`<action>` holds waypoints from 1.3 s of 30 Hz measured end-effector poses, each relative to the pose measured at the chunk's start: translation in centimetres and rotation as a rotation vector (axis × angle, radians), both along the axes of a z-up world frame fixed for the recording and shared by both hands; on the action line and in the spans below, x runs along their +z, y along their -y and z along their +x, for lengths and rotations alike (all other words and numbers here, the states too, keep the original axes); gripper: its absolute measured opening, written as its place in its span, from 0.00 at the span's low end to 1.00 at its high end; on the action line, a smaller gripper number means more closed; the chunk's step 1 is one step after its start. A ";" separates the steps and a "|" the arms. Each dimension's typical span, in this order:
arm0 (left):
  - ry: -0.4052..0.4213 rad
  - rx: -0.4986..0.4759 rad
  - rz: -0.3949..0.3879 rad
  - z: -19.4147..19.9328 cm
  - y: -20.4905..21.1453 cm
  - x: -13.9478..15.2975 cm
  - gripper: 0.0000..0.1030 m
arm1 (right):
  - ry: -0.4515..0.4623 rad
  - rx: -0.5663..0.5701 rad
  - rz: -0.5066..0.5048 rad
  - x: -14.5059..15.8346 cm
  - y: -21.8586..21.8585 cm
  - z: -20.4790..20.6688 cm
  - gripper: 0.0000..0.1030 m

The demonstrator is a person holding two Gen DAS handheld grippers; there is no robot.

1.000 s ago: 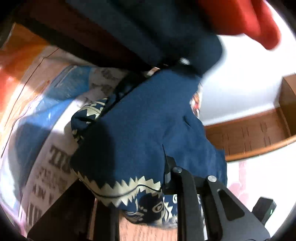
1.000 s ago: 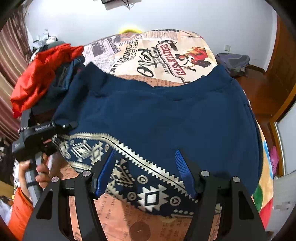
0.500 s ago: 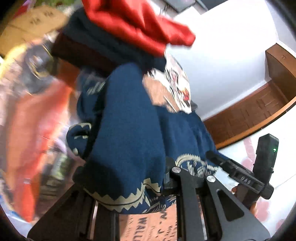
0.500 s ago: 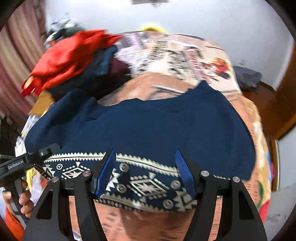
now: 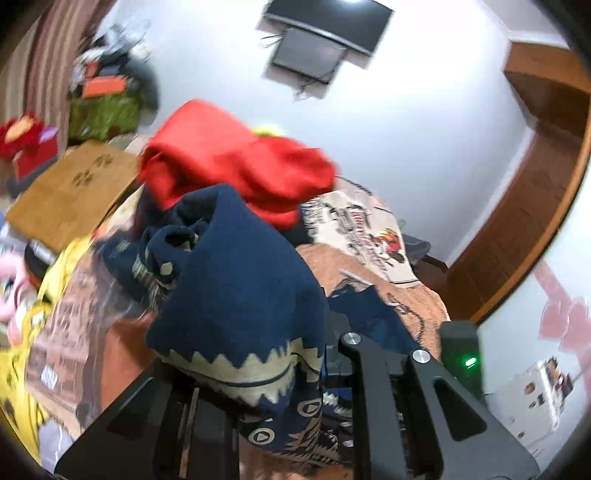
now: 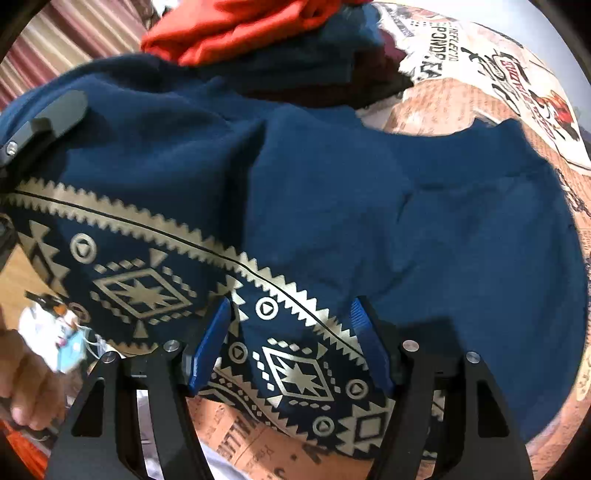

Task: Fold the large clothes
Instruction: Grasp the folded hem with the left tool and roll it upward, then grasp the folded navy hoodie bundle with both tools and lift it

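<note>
Navy sweater (image 6: 332,206) with a cream geometric band along its hem lies spread across a bed whose cover (image 6: 491,92) is printed with newspaper text and cartoon figures on an orange-tan ground. In the right wrist view its long axis runs from the patterned hem, nearest the camera, away toward the plain upper body at the top right, and the hem band crosses the picture on a slant from upper left to lower right. The left part of the sweater is lifted off the bed and bunched.

Behind it sits a heap of other clothes topped by a red garment (image 5: 236,166). The room has white walls, a dark screen (image 5: 325,33) mounted high on the wall, wooden trim and a wooden door frame (image 5: 546,192) to the right, a striped curtain (image 5: 40,74) to the left, and a brown board (image 5: 70,195) beside the bed.

The left gripper (image 5: 258,398) is nearly closed, and folds of the patterned hem hang bunched between its fingers, so it has hold of the sweater. The right gripper (image 6: 291,343) stands about half open over the hem band; its blue pads (image 6: 210,343) flank the cloth, and I cannot tell whether they press on it. A hand (image 6: 26,380) shows at the left edge of the right wrist view.
</note>
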State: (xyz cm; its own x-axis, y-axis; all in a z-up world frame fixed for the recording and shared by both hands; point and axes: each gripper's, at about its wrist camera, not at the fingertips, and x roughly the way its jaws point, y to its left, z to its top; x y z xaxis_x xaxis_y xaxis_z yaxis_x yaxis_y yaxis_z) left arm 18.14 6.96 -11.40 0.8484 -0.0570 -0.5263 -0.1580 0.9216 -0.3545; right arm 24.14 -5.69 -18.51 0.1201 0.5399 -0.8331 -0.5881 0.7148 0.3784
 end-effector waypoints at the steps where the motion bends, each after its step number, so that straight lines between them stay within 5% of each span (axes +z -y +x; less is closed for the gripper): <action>1: 0.010 -0.023 0.024 0.5 1.1 0.5 0.16 | 0.018 -0.040 0.013 0.8 1.5 0.4 0.62; 8: 0.028 -0.304 0.185 5.1 12.3 0.3 0.17 | 0.206 -0.347 -0.009 5.9 14.7 1.8 0.62; 15: -0.339 -0.520 0.202 9.8 19.1 -10.0 0.22 | 0.210 -0.531 -0.012 6.9 23.1 1.1 0.62; 20: -0.328 -0.560 0.305 7.9 19.4 -10.5 0.33 | 0.224 -0.486 -0.021 7.2 22.7 -0.7 0.62; 24: -0.294 -0.608 0.323 5.5 18.4 -8.8 0.62 | 0.245 -0.440 0.008 8.1 20.8 -0.4 0.62; 27: -0.250 -0.539 0.368 4.2 16.9 -7.8 0.85 | 0.256 -0.405 0.056 8.9 18.9 -0.2 0.62; 33: -0.281 -0.454 0.385 2.7 12.3 -8.9 0.95 | 0.233 -0.334 0.049 7.4 14.7 0.6 0.62; 39: -0.374 -0.405 0.270 4.1 8.0 -12.5 0.96 | 0.186 -0.320 -0.070 3.2 12.8 0.6 0.62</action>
State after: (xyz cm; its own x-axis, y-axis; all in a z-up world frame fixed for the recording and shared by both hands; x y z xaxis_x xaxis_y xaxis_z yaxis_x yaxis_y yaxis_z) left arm 22.22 -1.00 -23.92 0.5419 -0.1590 -0.8253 0.1549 0.9840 -0.0879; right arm 24.79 -18.45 -15.36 0.4263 0.3928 -0.8148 -0.3851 0.8939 0.2295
